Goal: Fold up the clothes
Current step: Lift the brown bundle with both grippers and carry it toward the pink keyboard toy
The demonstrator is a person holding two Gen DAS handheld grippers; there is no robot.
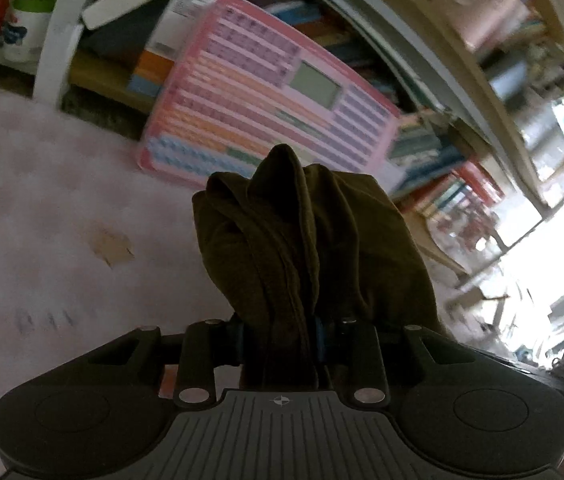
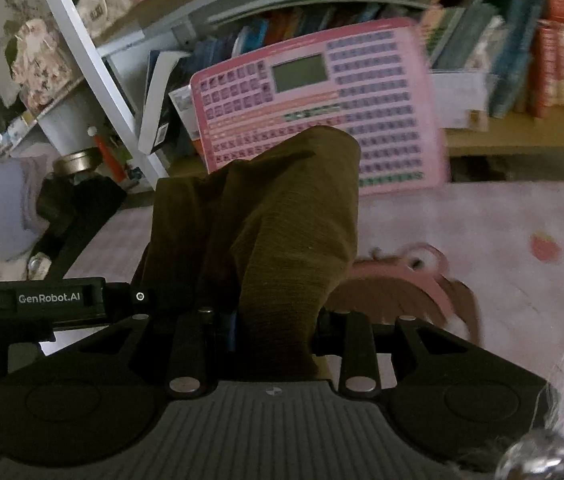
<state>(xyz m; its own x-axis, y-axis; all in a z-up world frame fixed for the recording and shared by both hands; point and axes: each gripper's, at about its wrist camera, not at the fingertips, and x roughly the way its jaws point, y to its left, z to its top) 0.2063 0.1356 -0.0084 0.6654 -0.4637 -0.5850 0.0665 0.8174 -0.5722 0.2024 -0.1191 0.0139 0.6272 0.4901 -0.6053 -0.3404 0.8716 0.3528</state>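
While lifted, the olive garment (image 1: 302,240) is clamped by both hand-held grippers (image 1: 279,336) (image 2: 273,332).

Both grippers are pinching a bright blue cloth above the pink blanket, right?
Not quite. The cloth is dark olive green, not bright blue; the right wrist view shows it best. Both the left gripper and the right gripper do pinch it above the pink blanket.

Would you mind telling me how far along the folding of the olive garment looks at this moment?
Done: nothing looks folded yet. In hand: the left gripper and the right gripper are each shut on bunched olive garment, held up above the pink bedsheet. Left: laying it flat on the sheet and making every fold; whether other clothes wait cannot be seen.
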